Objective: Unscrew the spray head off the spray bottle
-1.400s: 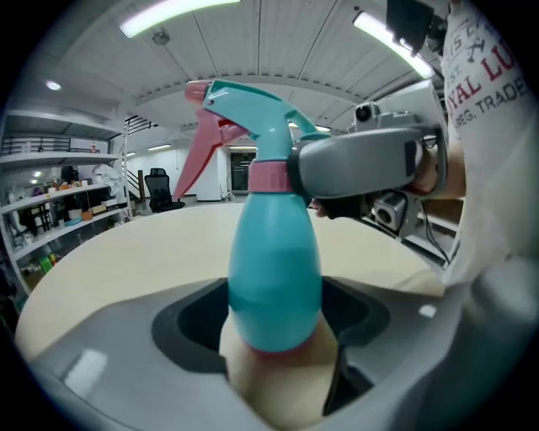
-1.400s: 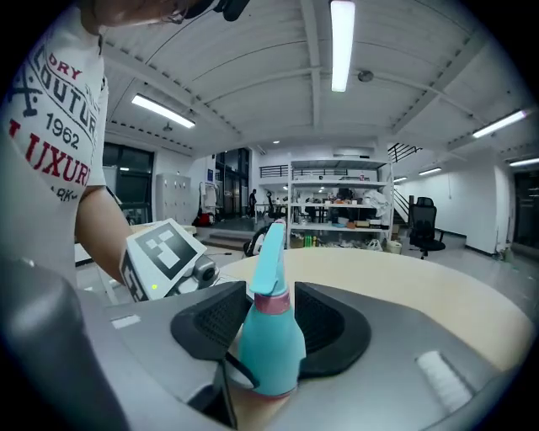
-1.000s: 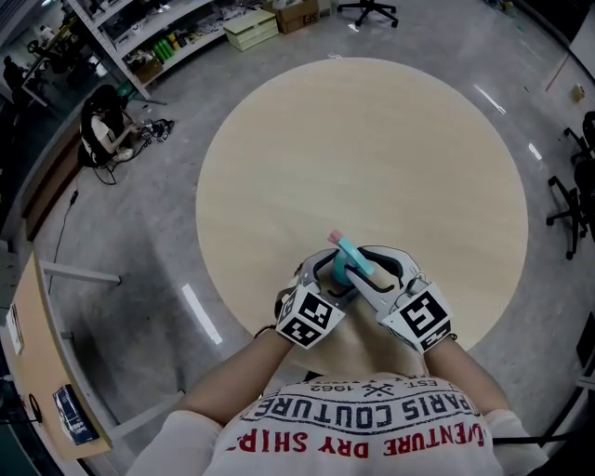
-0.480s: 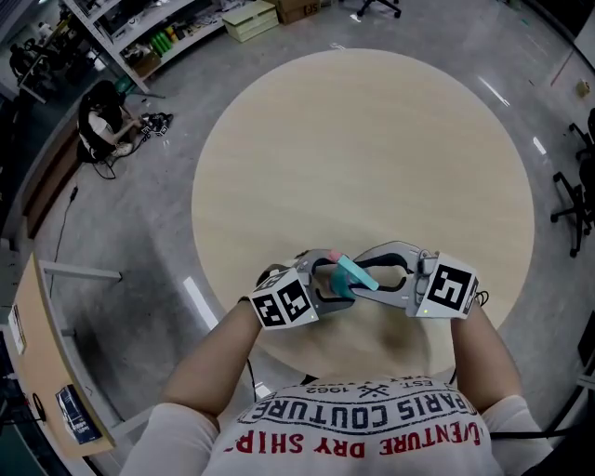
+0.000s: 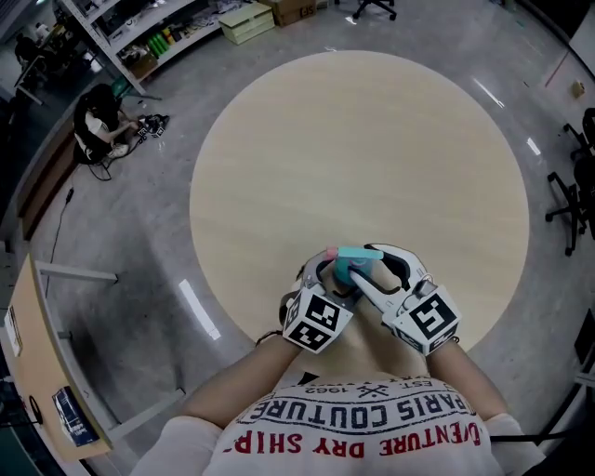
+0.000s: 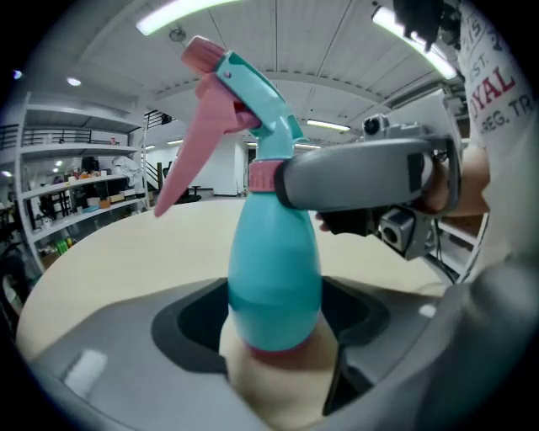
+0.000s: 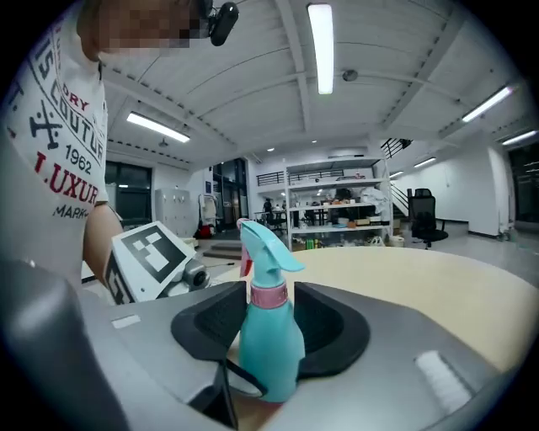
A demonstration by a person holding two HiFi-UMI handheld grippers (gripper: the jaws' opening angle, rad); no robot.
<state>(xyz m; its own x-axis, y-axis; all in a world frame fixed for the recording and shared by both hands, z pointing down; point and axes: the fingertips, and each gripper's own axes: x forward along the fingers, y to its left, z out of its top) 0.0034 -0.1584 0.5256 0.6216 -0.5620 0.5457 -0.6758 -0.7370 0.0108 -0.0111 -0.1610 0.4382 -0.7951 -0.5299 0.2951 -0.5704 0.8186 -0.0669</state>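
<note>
Overhead, spray head [image 5: 358, 253], gripper views, bottle [image 6: 274, 278]

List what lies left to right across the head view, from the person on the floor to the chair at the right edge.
Person sitting on the floor → pale box → cardboard box → spray bottle → black office chair.

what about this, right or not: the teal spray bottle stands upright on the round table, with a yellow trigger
Not quite. The left gripper view shows the trigger is pink, not yellow. The teal spray bottle does stand upright on the round table.
</note>
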